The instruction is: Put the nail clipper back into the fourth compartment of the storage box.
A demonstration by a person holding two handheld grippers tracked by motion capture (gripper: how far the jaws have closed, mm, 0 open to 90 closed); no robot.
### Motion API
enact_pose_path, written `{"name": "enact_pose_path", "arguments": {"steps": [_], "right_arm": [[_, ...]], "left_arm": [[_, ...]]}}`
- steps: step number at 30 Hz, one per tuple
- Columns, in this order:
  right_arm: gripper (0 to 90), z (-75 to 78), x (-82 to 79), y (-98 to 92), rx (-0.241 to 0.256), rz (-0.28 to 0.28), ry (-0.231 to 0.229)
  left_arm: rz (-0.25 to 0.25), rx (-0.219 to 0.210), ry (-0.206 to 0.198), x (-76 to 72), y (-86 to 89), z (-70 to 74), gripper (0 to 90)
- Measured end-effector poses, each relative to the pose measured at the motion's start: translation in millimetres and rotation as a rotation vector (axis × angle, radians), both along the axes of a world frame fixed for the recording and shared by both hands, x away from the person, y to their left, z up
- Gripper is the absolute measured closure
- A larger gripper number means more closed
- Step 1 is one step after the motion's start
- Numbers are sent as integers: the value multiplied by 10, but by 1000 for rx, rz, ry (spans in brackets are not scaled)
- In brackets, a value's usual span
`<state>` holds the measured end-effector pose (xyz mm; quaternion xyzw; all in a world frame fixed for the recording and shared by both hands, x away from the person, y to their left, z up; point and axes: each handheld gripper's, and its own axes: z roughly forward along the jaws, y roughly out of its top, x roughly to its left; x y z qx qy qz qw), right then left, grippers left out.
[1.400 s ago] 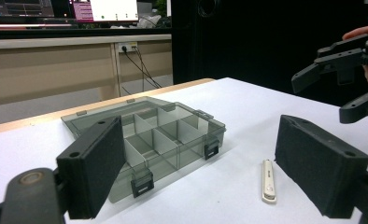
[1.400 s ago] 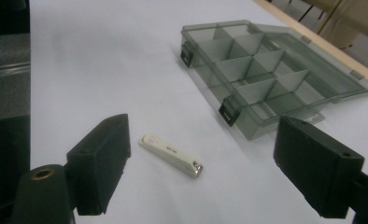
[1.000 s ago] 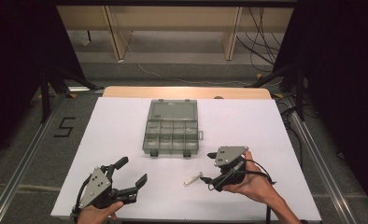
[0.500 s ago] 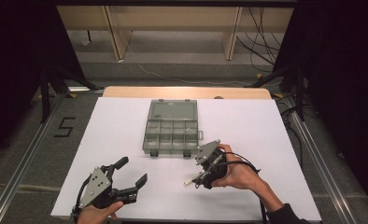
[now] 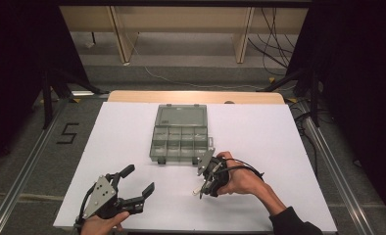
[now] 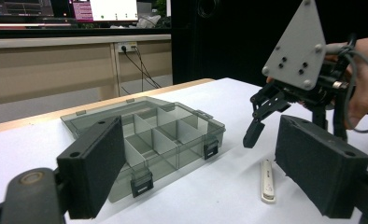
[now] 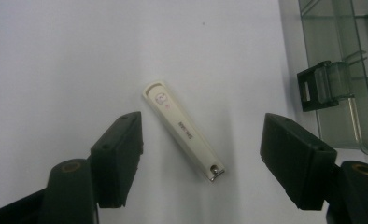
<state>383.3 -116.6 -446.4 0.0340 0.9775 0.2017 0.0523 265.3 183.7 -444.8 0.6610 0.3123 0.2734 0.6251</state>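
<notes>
Left gripper [image 5: 134, 187]: black frame, two flat black foam-faced jaws, round brass-toned pivot bolt at each jaw base; grey three-cornered plate on top, small screw holes.
Right gripper [image 5: 205, 187]: same black build, grey three-cornered plate with dark screws at corners and cluster of holes; black cable looping off rear.
Right arm: dark sleeve at wrist.

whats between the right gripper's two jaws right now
A white nail clipper lies flat on the white table between the open right gripper jaws, untouched, in the right gripper view.
</notes>
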Motion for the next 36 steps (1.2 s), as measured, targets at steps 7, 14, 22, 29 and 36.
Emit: {"name": "enact_pose_path", "arguments": {"steps": [7,14,22,29,36], "right_arm": [[387,-53,29,83,-62,33,0],[475,-78,49,125,-95,50,29],[559,-127,75,153,-134,61,61],[626,-136,95,153,-139,56,89],[711,-125,74,193,-176,64,86]], "left_arm": [[11,0,14,-13,7,5,155],[10,1,14,-14,7,5,155],[9,-1,13,-18,5,8,155],[8,0,13,-19,6,7,155],[5,-2,10,-25,6,10,155]]}}
